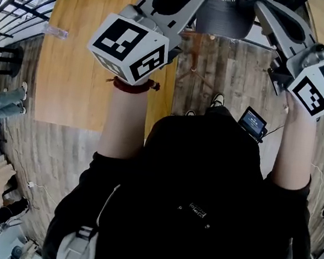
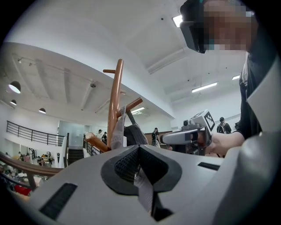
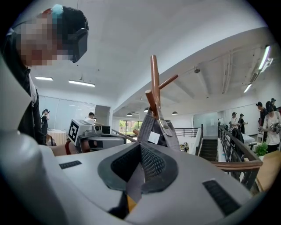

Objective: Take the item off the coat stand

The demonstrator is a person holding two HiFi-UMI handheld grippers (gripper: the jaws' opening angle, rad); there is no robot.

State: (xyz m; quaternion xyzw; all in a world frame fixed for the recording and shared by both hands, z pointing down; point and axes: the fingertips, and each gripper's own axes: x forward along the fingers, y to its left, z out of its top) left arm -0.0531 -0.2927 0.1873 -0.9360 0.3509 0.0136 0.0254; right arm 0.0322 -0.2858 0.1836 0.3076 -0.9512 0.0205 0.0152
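A long wooden table fills the left of the head view, standing on a plank floor. A clear plastic bottle lies near the table's left edge; what it holds cannot be made out. The wooden coat stand rises between the two grippers, its pegs angled upward. On one peg hangs a gray fabric item, which from above is a rounded gray shape with lettering at the top of the frame. Whether it is a cap or a bag is unclear, and nothing inside it can be seen. The left gripper is clenched on a strip of this gray fabric, which runs down through the meeting pads. The right gripper is likewise clamped on a gray strip, with a small yellow bit showing below the pads. Both grippers point level at the stand from opposite sides, each showing in the other's view. A white label and a small metal buckle sit on the hanging fabric. A small device with a lit screen hangs near the person's right arm, and a red band circles the left wrist.
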